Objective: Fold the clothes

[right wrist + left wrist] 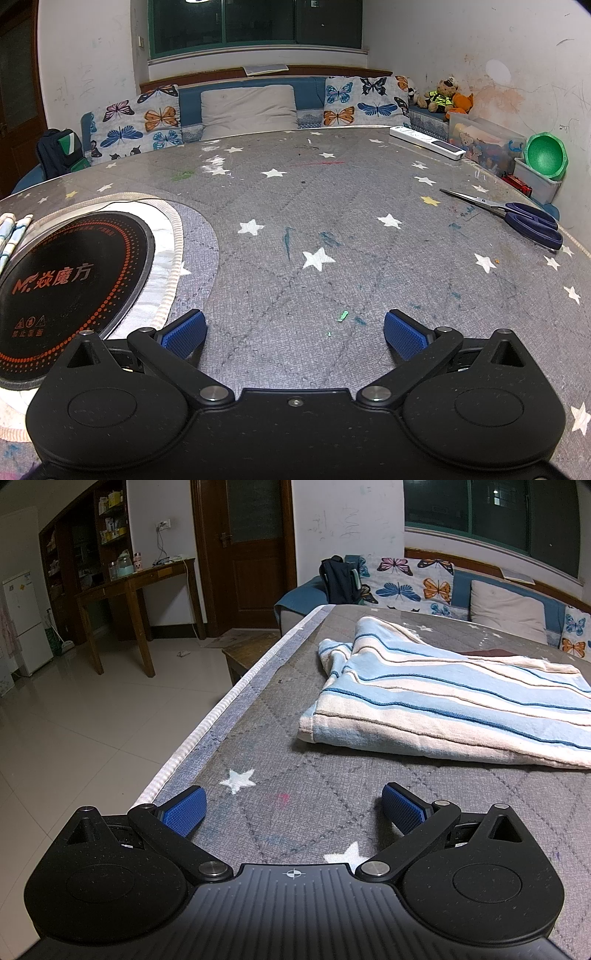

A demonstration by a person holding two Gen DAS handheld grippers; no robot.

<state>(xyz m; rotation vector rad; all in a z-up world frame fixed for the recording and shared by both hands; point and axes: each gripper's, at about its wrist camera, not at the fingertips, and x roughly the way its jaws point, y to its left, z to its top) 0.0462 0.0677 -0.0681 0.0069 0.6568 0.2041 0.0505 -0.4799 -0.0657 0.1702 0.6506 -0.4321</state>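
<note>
A blue-and-white striped garment (436,698) lies folded in layers on the grey star-patterned table cover (295,812), ahead and to the right in the left wrist view. My left gripper (293,808) is open and empty, low over the cover, a short way in front of the garment's near hem. A small edge of the striped garment (11,236) shows at the far left of the right wrist view. My right gripper (295,332) is open and empty above the bare cover (314,229).
A round black induction hob (70,284) sits in the table left of the right gripper. Blue scissors (524,221) and a white remote (428,142) lie at the right. The table's left edge (207,731) drops to the tiled floor. A sofa (247,107) stands behind.
</note>
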